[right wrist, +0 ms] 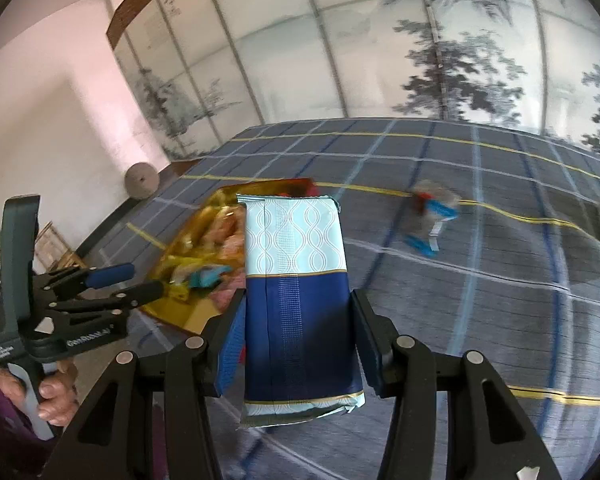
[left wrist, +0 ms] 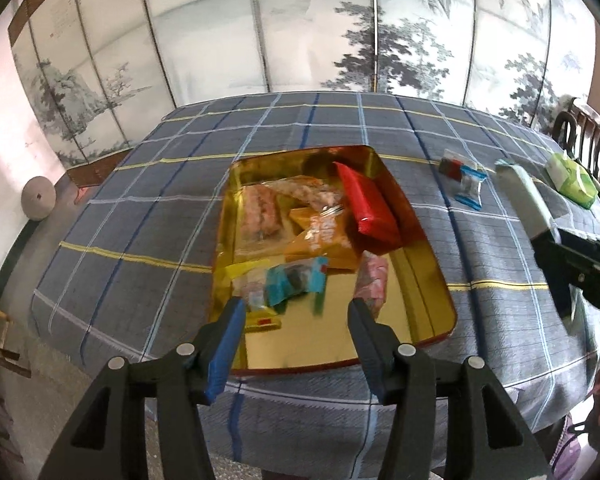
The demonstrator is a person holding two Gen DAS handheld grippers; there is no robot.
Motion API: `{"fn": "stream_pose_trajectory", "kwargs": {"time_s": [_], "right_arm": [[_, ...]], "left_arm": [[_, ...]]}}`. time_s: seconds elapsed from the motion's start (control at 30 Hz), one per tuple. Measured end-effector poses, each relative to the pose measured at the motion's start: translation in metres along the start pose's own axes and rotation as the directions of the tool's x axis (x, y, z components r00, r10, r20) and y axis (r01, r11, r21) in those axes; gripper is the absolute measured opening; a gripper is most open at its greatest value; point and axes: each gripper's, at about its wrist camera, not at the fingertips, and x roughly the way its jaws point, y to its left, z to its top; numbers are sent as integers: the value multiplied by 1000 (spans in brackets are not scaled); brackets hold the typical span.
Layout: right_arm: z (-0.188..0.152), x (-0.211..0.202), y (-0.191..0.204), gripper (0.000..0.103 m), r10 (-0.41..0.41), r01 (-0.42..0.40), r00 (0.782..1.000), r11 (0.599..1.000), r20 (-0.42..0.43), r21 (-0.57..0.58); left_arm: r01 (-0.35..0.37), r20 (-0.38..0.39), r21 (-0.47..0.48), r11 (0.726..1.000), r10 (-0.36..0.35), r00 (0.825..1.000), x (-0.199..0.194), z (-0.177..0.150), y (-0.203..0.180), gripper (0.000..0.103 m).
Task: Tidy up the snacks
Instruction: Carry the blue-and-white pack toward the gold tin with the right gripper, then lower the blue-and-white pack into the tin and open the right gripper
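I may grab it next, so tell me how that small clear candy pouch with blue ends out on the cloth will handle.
The candy pouch looks like thin clear film, so it will probably crumple and slip between pads. It seems small and light, likely to skid on the tablecloth if pushed. Being flat, it should not roll.

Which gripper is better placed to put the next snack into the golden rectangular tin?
Probably the right gripper: it is shut on the blue and pale-blue wrapped packet, beside the golden rectangular tin. The left gripper is open and holds nothing.
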Motion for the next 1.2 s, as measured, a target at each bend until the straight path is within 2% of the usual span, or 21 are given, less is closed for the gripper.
{"fn": "stream_pose_trajectory", "kwargs": {"time_s": [0.27,0.53,0.67,0.77,0.93,1.03,1.2], "right_arm": [[13,27,39,47,54,-56,998,997,-43,-47],[27,55,62,47,96,-98,992,995,-85,-28],[31,70,71,47,93,-97,989,995,-114,-27],[33,79,78,47,93,-98,987,995,-128,-29],[38,93,88,47,91,-95,985,995,-143,-20],[38,102,87,47,64,-68,984,998,-165,-16],[37,92,84,47,55,-57,988,998,-144,-11]], "left_arm": [[-1,4,-49,999,1,1000,-5,-9,22,57],[-14,-7,-87,996,14,1000,-7,-18,43,62],[-4,-30,-123,992,0,1000,-4,-22,57,69],[-7,-35,-149,989,1,999,-5,-26,66,69],[-55,-18,-151,987,52,998,-9,-33,75,69],[-50,-18,-166,985,48,999,-11,-37,83,69],[-52,-29,-186,981,47,998,-10,-42,97,69]]}}
